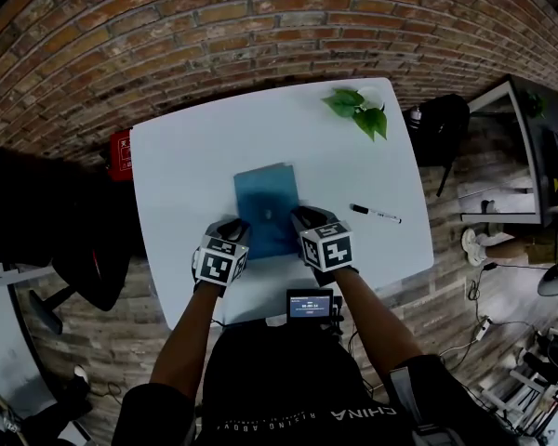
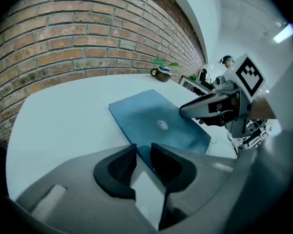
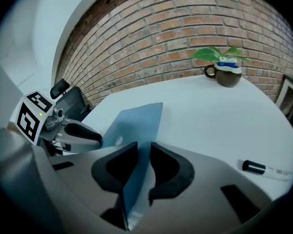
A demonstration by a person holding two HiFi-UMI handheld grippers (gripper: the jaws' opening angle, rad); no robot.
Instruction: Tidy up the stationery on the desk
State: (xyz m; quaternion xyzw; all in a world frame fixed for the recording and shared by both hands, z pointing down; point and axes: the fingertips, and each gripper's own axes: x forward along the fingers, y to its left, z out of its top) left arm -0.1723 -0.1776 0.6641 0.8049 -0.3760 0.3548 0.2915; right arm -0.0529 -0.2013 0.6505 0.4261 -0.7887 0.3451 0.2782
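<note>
A blue notebook lies on the white desk, its near edge toward me. My left gripper is shut on the notebook's near left corner; in the left gripper view the blue cover and white pages sit between the pads of that gripper. My right gripper holds the near right side. In the right gripper view the blue cover stands on edge between the pads of the right gripper, which are closed on it. A black-and-white marker pen lies to the right.
A potted plant in a dark mug stands at the desk's far right corner, in front of a brick wall. The marker lies near the desk's right edge. A small screen device hangs at my chest. A red object sits beyond the left edge.
</note>
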